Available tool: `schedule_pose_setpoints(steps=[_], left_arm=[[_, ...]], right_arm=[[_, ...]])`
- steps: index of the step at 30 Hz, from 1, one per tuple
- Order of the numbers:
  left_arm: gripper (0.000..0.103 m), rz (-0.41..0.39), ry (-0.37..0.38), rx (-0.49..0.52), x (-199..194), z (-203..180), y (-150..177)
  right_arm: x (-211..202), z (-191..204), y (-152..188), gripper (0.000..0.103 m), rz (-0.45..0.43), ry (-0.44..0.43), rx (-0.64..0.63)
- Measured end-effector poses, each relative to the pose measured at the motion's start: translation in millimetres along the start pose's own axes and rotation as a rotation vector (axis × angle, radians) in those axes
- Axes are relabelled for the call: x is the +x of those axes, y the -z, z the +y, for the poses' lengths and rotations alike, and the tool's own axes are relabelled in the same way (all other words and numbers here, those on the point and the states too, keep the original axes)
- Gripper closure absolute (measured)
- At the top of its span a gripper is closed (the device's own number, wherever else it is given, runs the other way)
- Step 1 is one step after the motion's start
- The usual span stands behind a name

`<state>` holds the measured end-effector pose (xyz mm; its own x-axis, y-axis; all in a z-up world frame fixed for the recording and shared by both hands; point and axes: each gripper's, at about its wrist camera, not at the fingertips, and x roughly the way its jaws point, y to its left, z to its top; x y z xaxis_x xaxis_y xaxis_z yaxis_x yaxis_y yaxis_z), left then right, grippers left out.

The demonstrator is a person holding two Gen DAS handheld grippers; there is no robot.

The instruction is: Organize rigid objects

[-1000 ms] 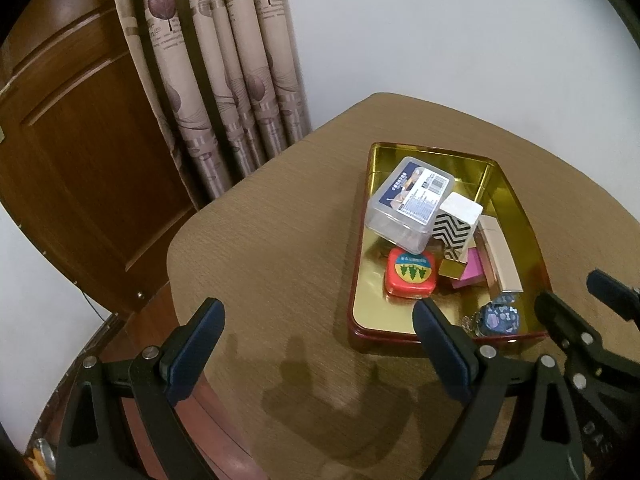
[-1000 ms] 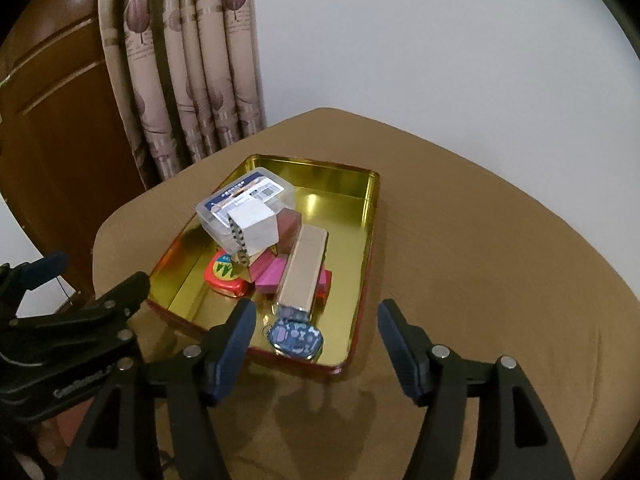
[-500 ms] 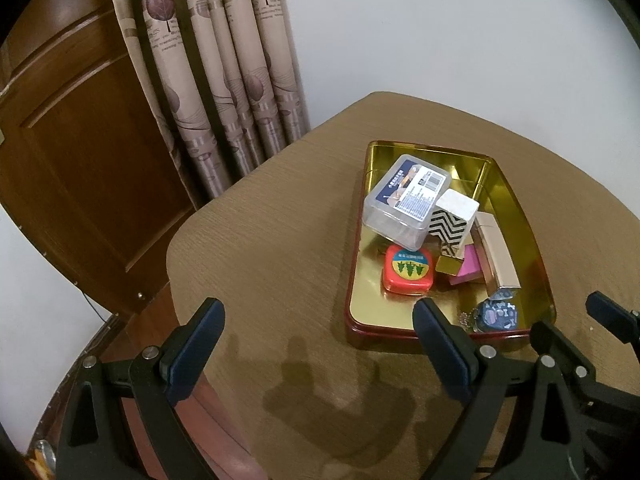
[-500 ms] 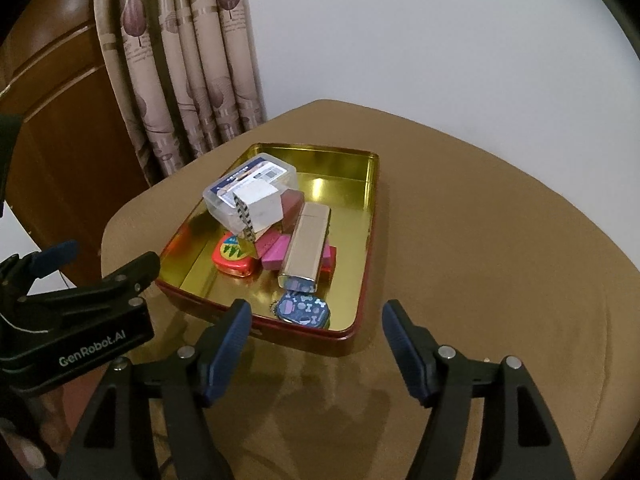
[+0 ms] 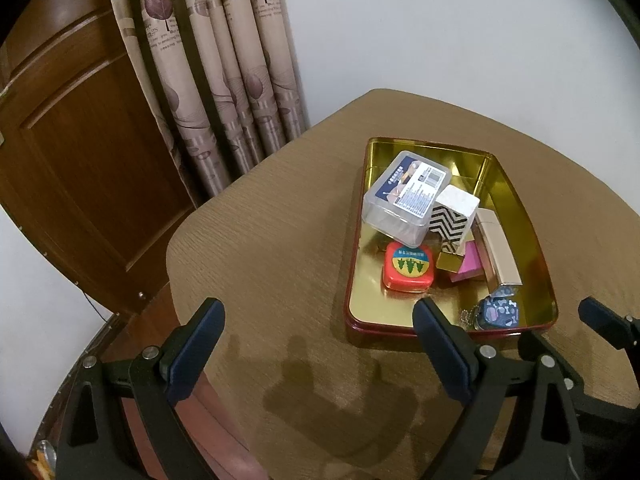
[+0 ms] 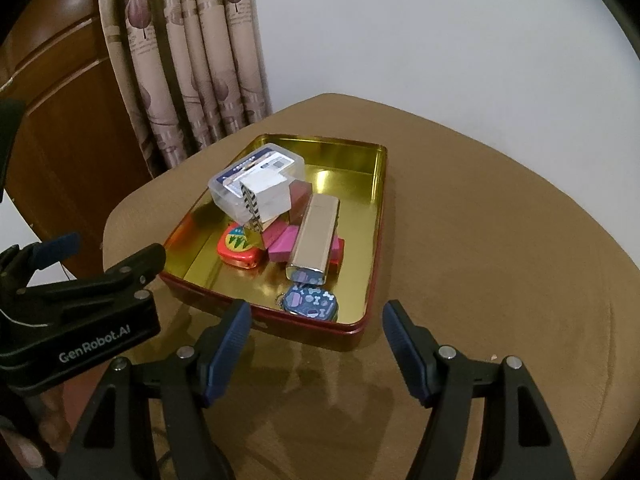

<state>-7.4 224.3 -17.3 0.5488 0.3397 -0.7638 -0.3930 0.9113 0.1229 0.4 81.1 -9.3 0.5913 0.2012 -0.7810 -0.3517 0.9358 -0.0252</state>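
Observation:
A gold tin tray with a red rim (image 5: 516, 196) (image 6: 378, 184) sits on the brown table. In it lie a clear plastic box (image 5: 406, 196) (image 6: 256, 176), a zigzag-patterned white box (image 5: 454, 216) (image 6: 264, 200), a red tin (image 5: 408, 266) (image 6: 238, 246), pink blocks (image 5: 468, 266) (image 6: 284, 244), a long gold box (image 5: 500, 250) (image 6: 318, 236) and a blue keychain tin (image 5: 498, 314) (image 6: 312, 302). My left gripper (image 5: 318, 344) is open and empty, near the tray's front left. My right gripper (image 6: 316, 344) is open and empty, just in front of the tray.
The table (image 5: 260, 240) (image 6: 500, 240) stands by a white wall, with a patterned curtain (image 5: 224, 72) (image 6: 192, 60) and a wooden door (image 5: 80, 160) behind its left side. The table's left edge drops off beside the left gripper.
Both grippers have drawn back and up from the tray, so it sits farther away in both views. Nothing in the tray has moved.

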Motion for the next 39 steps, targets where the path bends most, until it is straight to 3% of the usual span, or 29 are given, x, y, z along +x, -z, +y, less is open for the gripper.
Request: schedule_pose_setpoints(steps=[39], left_arm=[[0.009, 0.012, 0.006, -0.005, 1.9, 0.6, 7.1]], right_arm=[[3.5, 4.8, 3.9, 0.033, 0.021, -0.01, -0.008]])
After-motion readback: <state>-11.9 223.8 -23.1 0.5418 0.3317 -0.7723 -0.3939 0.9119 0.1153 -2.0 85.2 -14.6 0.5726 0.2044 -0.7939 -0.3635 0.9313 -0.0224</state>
